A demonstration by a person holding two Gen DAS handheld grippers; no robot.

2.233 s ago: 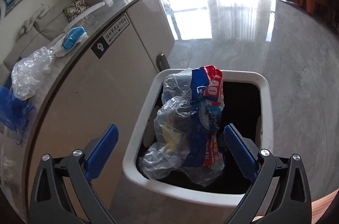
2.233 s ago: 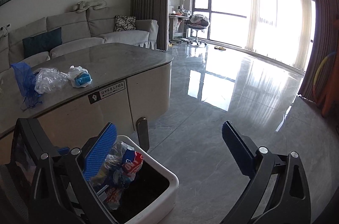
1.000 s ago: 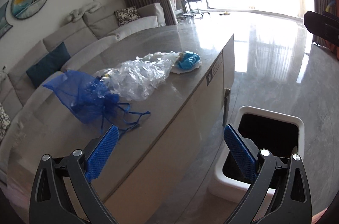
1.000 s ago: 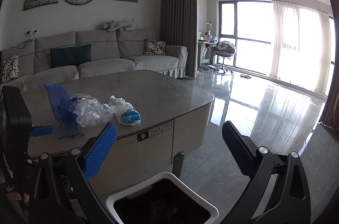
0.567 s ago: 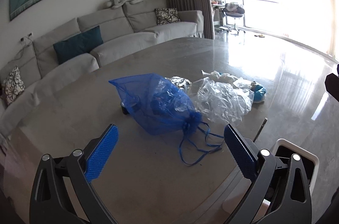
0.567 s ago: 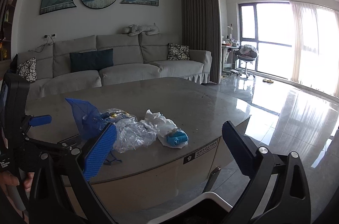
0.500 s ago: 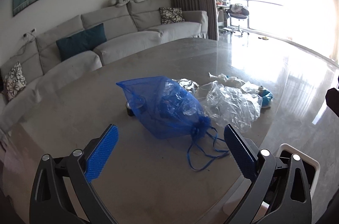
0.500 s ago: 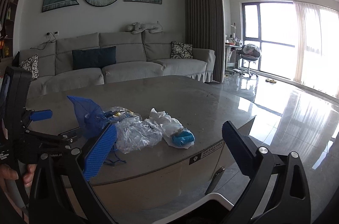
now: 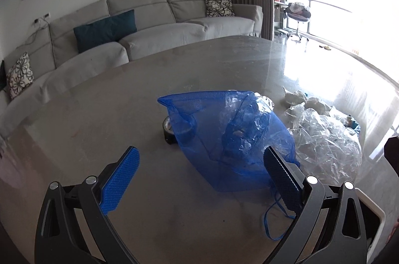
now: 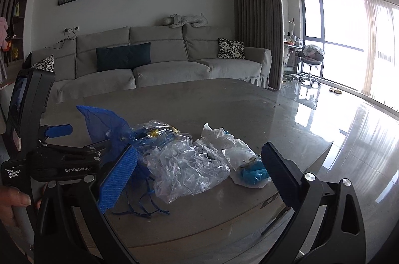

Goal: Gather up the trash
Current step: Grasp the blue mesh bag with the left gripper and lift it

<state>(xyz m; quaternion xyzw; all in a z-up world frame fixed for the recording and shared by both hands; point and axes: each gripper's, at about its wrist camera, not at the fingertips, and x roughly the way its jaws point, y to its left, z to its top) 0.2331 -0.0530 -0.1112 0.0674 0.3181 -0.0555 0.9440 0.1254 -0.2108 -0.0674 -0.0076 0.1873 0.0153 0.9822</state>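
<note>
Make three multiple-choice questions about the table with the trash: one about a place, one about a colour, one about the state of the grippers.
1. Where does the roll of tape lie?
A. on the sofa
B. on the table, behind the blue mesh bag
C. on the floor

2. What colour is the crumpled plastic wrap beside the mesh bag?
A. clear
B. red
C. black

3. How do the left gripper and the right gripper stand?
A. both shut on trash
B. left shut, right open
C. both open and empty

Answers: 1 B, the roll sits on the table partly hidden by the bag; 2 A, the table shows through the wrap; 3 C, each pair of fingers stands wide apart with nothing held between.
</note>
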